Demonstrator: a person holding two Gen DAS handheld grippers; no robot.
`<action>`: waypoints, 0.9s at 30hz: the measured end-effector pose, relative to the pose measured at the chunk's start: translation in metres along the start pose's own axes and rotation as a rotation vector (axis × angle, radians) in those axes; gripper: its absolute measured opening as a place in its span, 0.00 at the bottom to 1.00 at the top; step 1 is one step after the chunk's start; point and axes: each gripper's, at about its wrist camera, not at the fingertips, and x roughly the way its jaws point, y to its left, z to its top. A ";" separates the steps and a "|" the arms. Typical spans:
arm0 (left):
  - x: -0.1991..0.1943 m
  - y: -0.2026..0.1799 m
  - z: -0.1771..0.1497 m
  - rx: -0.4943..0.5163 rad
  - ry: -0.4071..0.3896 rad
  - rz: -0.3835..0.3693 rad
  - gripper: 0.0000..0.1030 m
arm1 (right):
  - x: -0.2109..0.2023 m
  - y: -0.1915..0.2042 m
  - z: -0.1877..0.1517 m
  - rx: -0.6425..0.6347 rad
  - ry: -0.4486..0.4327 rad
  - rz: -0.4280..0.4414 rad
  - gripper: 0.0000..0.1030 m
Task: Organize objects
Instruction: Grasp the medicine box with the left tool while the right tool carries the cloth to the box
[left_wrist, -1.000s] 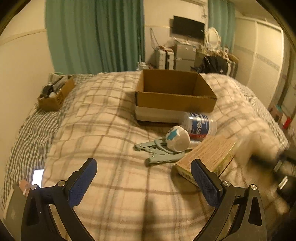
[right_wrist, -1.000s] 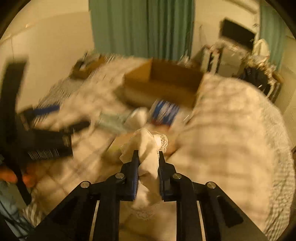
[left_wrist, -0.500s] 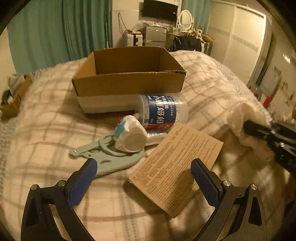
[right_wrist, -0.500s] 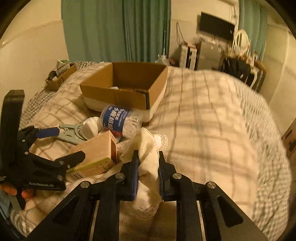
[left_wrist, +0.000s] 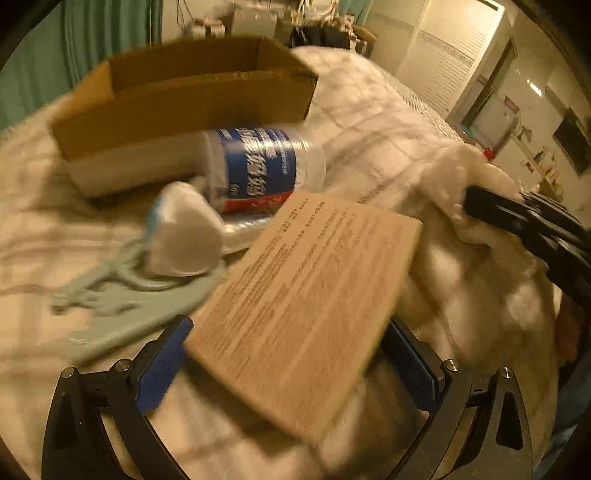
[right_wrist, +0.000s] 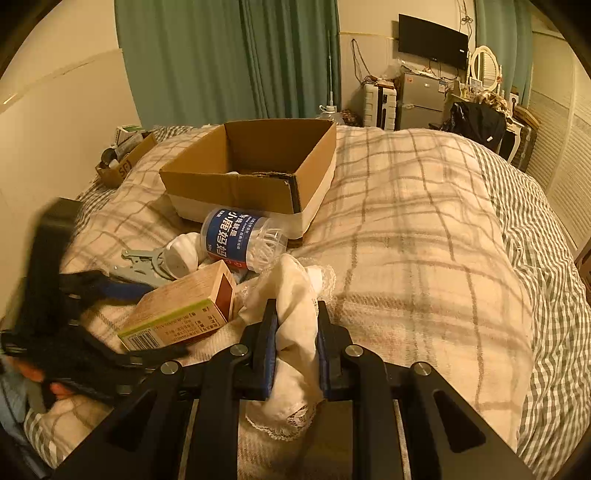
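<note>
A tan printed carton (left_wrist: 310, 295) (right_wrist: 181, 314) lies on the plaid blanket, its near end between the open jaws of my left gripper (left_wrist: 284, 354). Beyond it lie a white round object (left_wrist: 184, 236), a pale green plastic tool (left_wrist: 125, 306) and a clear bottle with a blue label (left_wrist: 258, 166) (right_wrist: 236, 240). An open cardboard box (left_wrist: 184, 99) (right_wrist: 255, 166) stands behind them. My right gripper (right_wrist: 295, 325) is shut on a white lacy cloth (right_wrist: 295, 295), just right of the carton; it also shows in the left wrist view (left_wrist: 524, 218).
A small cardboard tray of items (right_wrist: 122, 158) sits at the bed's far left by the wall. Green curtains (right_wrist: 229, 59), a small fridge (right_wrist: 421, 99) and a cluttered dresser stand beyond the bed. The blanket (right_wrist: 413, 221) stretches to the right.
My left gripper has moved forward and down until its jaws straddle the carton. My right gripper has swung right, settled, and keeps its hold on the cloth.
</note>
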 end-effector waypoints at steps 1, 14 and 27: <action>0.003 0.001 0.004 -0.015 -0.008 -0.022 1.00 | 0.000 0.000 0.000 0.000 -0.001 -0.006 0.17; -0.041 -0.016 -0.007 0.008 -0.148 0.031 0.30 | -0.021 0.012 -0.003 -0.041 -0.032 -0.130 0.17; -0.115 -0.020 -0.025 -0.010 -0.304 0.234 0.28 | -0.056 0.026 -0.002 -0.063 -0.094 -0.151 0.17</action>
